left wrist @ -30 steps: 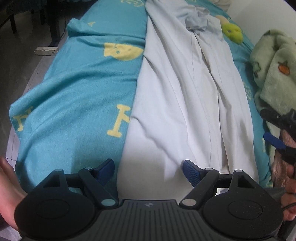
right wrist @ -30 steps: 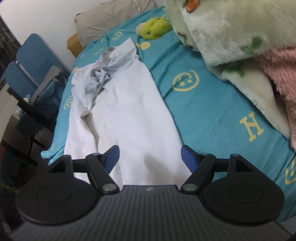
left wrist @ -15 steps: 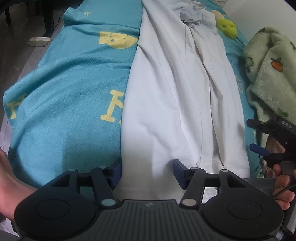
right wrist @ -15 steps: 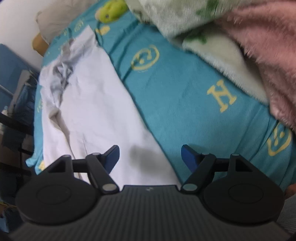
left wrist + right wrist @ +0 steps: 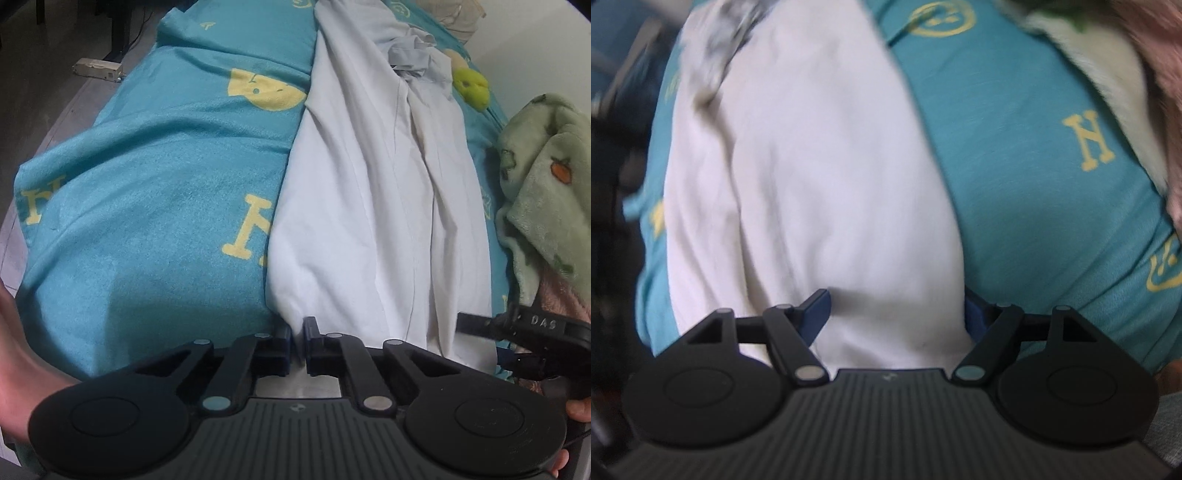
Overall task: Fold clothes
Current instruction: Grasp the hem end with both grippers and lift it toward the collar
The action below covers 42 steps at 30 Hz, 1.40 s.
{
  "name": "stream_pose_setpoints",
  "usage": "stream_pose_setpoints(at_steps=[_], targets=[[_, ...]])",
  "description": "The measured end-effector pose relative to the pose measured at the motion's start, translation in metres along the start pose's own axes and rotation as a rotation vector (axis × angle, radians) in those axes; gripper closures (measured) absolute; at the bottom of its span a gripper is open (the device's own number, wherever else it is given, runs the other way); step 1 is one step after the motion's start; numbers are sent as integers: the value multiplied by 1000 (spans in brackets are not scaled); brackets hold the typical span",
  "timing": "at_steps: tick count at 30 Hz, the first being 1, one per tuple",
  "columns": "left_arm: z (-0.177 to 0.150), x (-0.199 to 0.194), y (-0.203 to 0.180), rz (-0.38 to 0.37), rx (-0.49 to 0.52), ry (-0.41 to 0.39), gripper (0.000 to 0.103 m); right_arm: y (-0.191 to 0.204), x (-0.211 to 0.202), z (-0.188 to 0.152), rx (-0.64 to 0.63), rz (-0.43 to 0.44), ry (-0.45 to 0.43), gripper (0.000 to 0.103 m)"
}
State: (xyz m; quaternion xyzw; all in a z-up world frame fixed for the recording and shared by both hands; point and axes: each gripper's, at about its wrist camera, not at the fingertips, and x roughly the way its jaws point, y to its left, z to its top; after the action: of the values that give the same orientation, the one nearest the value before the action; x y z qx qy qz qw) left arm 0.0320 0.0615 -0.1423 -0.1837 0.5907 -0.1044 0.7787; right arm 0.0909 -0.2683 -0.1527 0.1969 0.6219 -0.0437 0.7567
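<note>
Folding has barely begun: the left gripper (image 5: 297, 341) has just clenched the white garment (image 5: 369, 206) hem, while the right gripper (image 5: 897, 314), blurred, apparently straddles the opposite corner with fingers spread.

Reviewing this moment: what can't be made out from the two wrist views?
- Near hem of the white garment: left wrist view, hidden behind the left tongs, shut on its corner.
- Far end of the garment: right wrist view, motion blur; its kind can't be told.
- Right finger of the right tongs: right wrist view, partly behind the garment's edge.
- Green blanket: left wrist view, cut off by the right edge.
</note>
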Motion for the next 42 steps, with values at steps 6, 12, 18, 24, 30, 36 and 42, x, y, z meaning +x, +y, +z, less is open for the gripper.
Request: stream_pose_setpoints(at_steps=[6,12,18,24,30,36,42], targets=[[-2,-14,3,-49,-16,-74,99,16,-4,-15,-131,-31,27,81],[2,-54,9,-200,-72,-249,100,-3,-44,-26,-35,110,-128,95],[8,-117,-6,-276,-109,-402,100,-28,-117,-23,78,369,-314,96],[7,-199,-33,-332,-63,-538,101,-26,-178,-15,48,543,-434,96],[-20,-253,-44,-367,-59,-576,101,-35,-213,-32,-5,628,-498,96],[-65,-281,-47,-373,-62,-598,101,-63,-228,-65,12,707,-523,96],[-52,-277,-57,-329,-58,-630,101,-65,-218,-47,54,709,-519,95]])
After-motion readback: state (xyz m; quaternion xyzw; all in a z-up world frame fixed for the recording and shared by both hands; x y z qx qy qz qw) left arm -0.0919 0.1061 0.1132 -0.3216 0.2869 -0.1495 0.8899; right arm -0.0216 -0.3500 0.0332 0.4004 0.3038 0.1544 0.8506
